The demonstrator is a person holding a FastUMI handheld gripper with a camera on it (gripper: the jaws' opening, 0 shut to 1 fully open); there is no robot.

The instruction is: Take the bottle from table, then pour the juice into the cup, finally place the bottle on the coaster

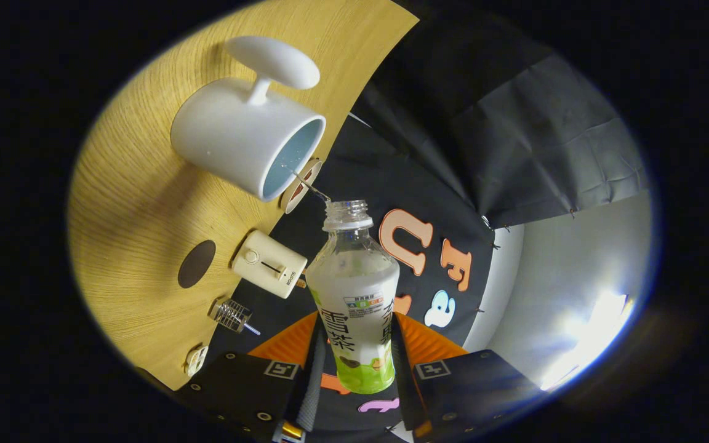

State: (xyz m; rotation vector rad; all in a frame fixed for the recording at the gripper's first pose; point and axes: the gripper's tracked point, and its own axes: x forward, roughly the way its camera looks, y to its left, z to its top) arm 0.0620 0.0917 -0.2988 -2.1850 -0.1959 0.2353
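Bottle [354, 295], uncapped, pinched between both fingers of the gripper [357, 363], tipped so its open neck points ahead at the cup. Left of the fingers, on the wooden table [127, 197]: a small ribbed clear piece [231, 314], a dark round coaster [197, 263], a cream boxy device [268, 264]. Further ahead, left of the bottle's neck: white cup [247, 138] with broad flat handle, mouth facing the bottle. Thin stream [308, 184] passing from neck to cup rim. Advice: hold the tilt steady, keep the neck close over the rim so the stream lands inside, and avoid any sudden steeper tip that could splash
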